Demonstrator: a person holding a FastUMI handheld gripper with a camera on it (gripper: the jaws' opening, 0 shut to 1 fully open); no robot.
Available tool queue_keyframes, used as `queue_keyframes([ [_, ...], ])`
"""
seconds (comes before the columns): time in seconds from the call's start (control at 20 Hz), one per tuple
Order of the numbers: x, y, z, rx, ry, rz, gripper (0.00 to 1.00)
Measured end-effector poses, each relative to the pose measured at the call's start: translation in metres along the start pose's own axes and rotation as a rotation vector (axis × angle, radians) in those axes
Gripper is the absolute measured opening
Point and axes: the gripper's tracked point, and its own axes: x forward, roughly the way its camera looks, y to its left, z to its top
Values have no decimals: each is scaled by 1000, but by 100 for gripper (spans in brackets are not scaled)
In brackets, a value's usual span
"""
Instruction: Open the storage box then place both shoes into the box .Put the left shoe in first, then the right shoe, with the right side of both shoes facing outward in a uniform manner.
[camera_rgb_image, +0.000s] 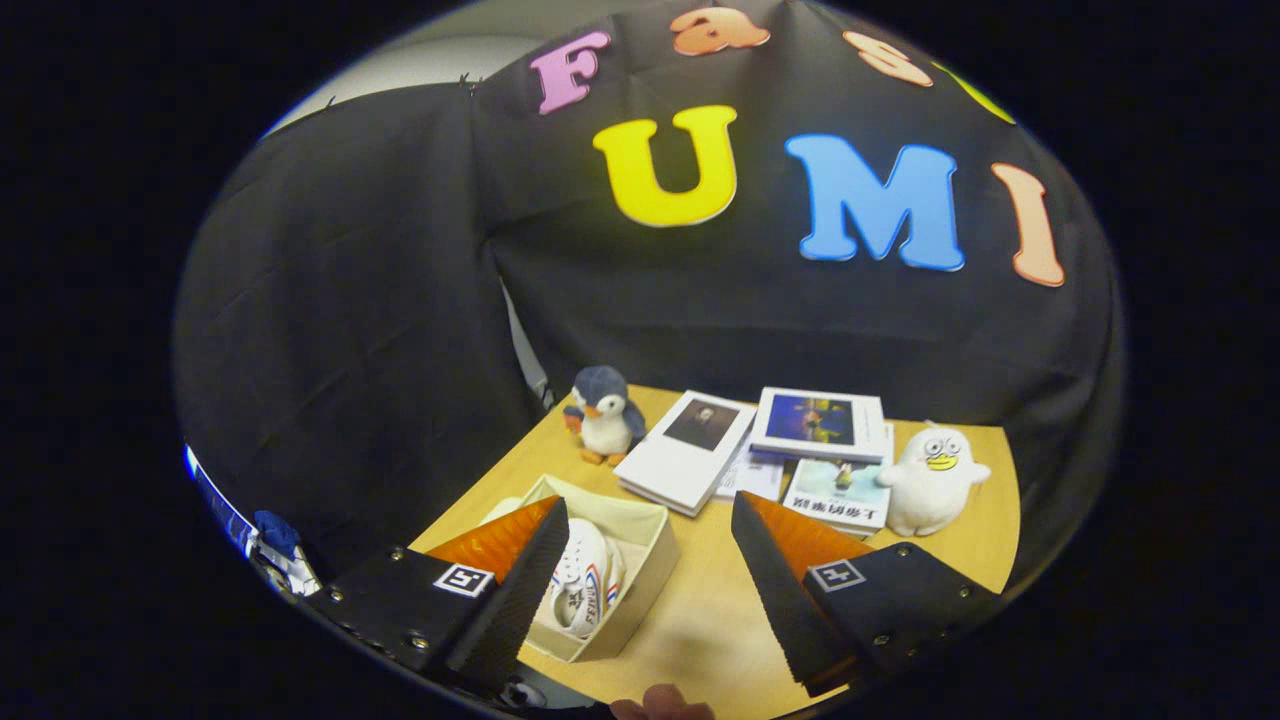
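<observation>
Shoes (583, 590) lengthwise in box (655, 560), hand-held gripper (648, 548) spread above.

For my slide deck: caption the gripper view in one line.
Open fingers hover above the storage box holding white shoes, with books and two plush toys beyond.

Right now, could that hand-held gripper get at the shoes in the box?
Probably yes. The hand-held gripper is open and holds nothing. The box has no lid on, and the shoes lie uncovered beside its left finger. Nothing blocks the way down.
</observation>
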Motion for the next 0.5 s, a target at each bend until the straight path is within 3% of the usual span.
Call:
queue_keyframes([
  [0.3, -87, -79, 53, -9, -382, -251, 99],
  [0.5, -128, -121, 51, 3, -480, -377, 98],
])
